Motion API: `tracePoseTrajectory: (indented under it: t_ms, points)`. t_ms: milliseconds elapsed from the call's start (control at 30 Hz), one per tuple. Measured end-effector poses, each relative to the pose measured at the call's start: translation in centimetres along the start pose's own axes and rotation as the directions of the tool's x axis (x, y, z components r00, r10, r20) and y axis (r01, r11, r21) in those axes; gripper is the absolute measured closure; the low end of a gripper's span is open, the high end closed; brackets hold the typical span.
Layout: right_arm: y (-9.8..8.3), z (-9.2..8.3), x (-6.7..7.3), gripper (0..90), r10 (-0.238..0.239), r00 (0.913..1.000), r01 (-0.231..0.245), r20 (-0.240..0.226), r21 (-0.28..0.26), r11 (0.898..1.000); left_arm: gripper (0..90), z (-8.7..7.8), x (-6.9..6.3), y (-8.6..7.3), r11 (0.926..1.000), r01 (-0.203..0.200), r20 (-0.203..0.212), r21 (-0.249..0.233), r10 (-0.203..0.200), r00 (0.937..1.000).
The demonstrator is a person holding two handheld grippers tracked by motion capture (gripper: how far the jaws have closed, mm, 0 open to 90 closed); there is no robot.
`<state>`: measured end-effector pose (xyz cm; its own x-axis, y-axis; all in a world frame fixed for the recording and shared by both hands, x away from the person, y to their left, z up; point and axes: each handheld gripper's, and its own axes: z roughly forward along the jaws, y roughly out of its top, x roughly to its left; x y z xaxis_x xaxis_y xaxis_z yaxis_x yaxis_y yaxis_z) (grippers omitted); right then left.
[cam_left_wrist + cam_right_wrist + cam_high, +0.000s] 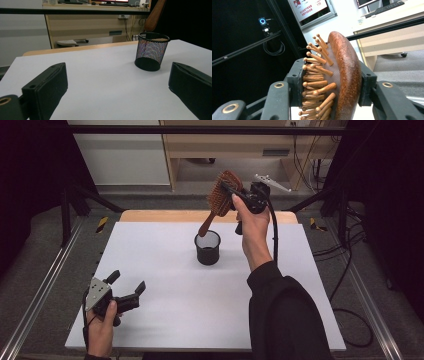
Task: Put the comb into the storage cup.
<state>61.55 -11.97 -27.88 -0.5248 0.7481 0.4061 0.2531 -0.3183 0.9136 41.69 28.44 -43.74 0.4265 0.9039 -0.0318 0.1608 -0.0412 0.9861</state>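
Observation:
A wooden hairbrush (220,197) with wooden pins hangs in the air, handle pointing down toward a black mesh cup (207,248) at the middle of the white table (175,310). My right gripper (234,195) is shut on the brush head; in the right gripper view the hairbrush (342,75) sits clamped between both jaws, pins to the left. The handle tip is just above the cup's rim. My left gripper (128,282) rests open near the table's front left corner, held by a hand. In the left gripper view the mesh cup (151,51) stands ahead with the brush handle (155,15) over it.
A wooden strip (165,216) edges the table's far side. Metal rails (45,285) run along both sides of the table. A pale desk (235,145) and cables (350,250) lie on the floor beyond.

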Motion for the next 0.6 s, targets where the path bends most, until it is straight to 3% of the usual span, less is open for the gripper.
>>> tracePoseTrajectory:
  t_ms: [600]
  points:
    - [-0.65,0.24,0.11,50.9,-0.043,0.9990,0.043,0.008,0.026,0.999,2.5,0.02,-0.15,0.09,0.9999,-0.013,0.009,-0.003,0.013,0.9999]
